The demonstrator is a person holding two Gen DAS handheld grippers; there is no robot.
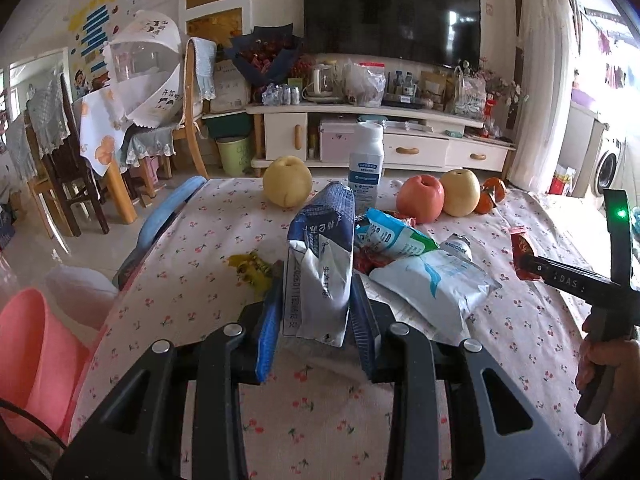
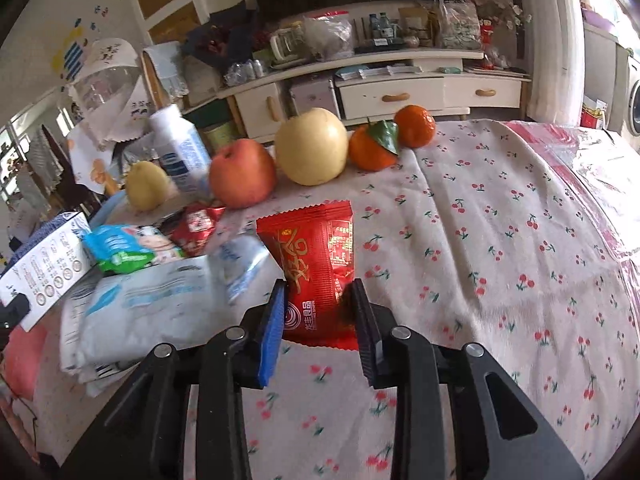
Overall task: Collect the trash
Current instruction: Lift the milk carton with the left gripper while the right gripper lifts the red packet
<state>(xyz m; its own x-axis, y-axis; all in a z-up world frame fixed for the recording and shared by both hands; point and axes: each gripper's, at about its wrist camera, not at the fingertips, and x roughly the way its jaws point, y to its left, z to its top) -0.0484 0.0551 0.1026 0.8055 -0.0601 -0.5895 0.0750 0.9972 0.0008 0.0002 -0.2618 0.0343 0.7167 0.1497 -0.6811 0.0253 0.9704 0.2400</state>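
My left gripper (image 1: 318, 280) is shut on a blue and white drink carton (image 1: 324, 248), which stands upright between the pads, lifted off the cherry-print tablecloth (image 1: 192, 280). My right gripper (image 2: 319, 286) is shut on a red snack packet (image 2: 316, 248), gripping its lower half. In the left wrist view the same packet (image 1: 524, 252) hangs at the right gripper's tip, at the far right. More trash lies between them: a white and blue pouch (image 1: 432, 284), a teal wrapper (image 1: 392, 236), a yellow wrapper (image 1: 252, 268) and a small red wrapper (image 2: 198, 226).
A pink bin (image 1: 28, 352) stands beside the table's left edge. Along the far edge sit a pear (image 1: 287, 180), a white bottle (image 1: 366, 164), an apple (image 1: 421, 198), a second pear (image 1: 460, 192) and two tangerines (image 2: 372, 148). A person's hand (image 1: 604, 364) holds the right gripper.
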